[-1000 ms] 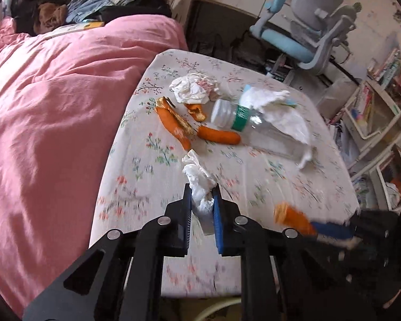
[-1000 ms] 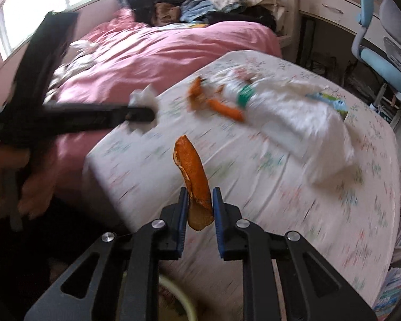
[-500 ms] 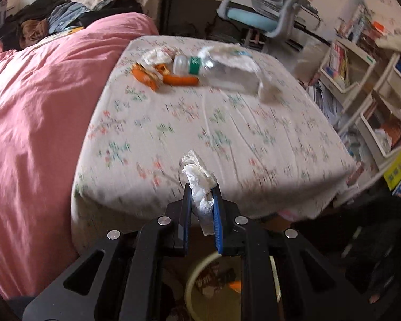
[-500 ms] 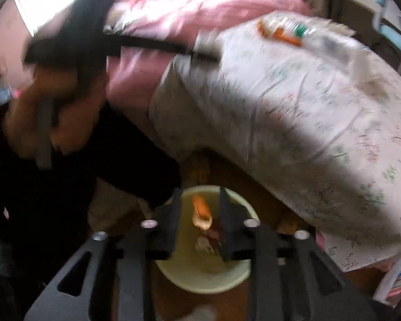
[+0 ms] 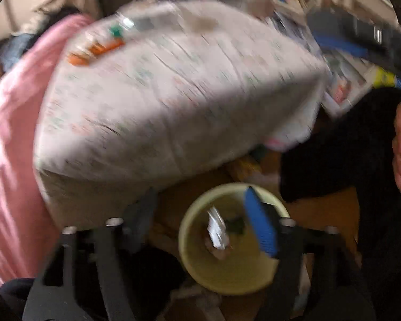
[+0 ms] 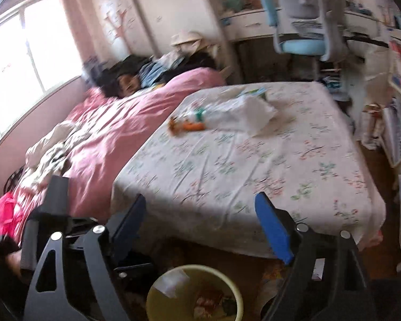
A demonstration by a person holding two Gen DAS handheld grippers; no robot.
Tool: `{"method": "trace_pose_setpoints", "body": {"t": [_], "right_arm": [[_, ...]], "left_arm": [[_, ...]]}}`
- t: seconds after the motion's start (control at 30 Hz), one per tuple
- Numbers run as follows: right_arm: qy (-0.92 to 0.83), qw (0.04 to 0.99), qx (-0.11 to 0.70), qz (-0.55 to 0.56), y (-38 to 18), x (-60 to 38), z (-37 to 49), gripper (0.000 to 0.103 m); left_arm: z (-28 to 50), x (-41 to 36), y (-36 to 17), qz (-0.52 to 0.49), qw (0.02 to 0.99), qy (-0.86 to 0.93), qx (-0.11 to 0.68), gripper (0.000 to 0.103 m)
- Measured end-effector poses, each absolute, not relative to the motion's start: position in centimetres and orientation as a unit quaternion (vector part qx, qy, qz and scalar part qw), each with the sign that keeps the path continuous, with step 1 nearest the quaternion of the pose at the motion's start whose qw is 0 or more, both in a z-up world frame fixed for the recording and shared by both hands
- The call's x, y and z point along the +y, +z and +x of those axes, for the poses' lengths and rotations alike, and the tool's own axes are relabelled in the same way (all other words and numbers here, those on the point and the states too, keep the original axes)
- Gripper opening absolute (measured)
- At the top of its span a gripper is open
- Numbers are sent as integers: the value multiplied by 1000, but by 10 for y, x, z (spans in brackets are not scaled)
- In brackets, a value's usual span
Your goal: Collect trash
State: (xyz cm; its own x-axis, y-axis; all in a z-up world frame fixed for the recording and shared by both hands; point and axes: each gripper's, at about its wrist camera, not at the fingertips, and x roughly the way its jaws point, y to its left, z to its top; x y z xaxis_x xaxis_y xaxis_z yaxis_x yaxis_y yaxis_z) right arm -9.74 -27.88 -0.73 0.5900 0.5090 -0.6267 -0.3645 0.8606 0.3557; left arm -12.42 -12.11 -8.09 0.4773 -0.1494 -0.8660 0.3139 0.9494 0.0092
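Crumpled white tissue (image 5: pixel 216 231) dropped into pale yellow bin (image 5: pixel 200 275), both claws just spread, empty.

Left wrist view smeared by motion blur; trash on table (image 5: pixel 173 85) at 11 o'clock unidentifiable. Bin (image 6: pixel 157 289) cut by frame edge at 6 o'clock, contents indistinct.

Daylight is glaring through the window (image 6: pixel 26 61) up-left of the right gripper. Motion blur is smearing both fisheye views, corners darkening.
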Motion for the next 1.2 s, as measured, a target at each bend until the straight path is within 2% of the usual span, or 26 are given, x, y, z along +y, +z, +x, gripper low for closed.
{"method": "trace_pose_setpoints", "body": {"t": [0.1, 0.17, 0.33, 0.47, 1.2], "right_arm": [[232, 891, 380, 91, -7, -281, -97, 83], [230, 891, 382, 86, -6, -298, -104, 83], [232, 892, 383, 54, -7, -286, -109, 85], [238, 891, 386, 33, -10, -276, -110, 85], [237, 888, 393, 21, -14, -271, -113, 85]], "left_arm": [[-117, -99, -65, 43, 881, -93, 462, 79], [-113, -81, -55, 14, 899, -53, 434, 87], [-106, -34, -36, -55, 921, 37, 384, 94], [-102, -22, -34, -79, 920, 52, 380, 95], [-107, -31, -39, -66, 921, 61, 378, 96]]}}
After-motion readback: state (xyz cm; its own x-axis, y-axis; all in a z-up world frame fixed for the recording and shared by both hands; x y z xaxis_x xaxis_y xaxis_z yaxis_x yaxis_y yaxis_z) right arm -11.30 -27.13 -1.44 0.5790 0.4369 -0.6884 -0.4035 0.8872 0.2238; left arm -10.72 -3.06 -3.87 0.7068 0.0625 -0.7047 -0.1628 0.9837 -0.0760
